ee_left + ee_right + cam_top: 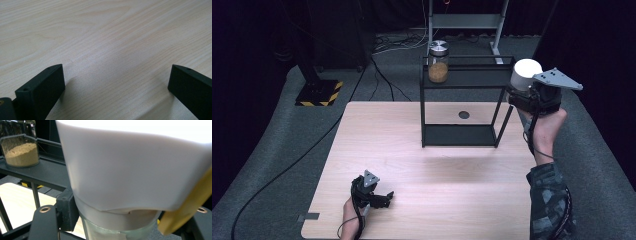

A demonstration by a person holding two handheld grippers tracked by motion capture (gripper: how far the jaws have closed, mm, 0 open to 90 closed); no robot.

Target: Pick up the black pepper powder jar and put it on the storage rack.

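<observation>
White-lidded jar sits clamped in the right tool, its jaws closed on the glass below the lid. It is held upright beside the right end of the black shelf rack, level with the top shelf, probably for placement near the brown-powder jar already there. The left tool rests on the wooden worktop, jaws apart and empty, likely parked clear.
</observation>
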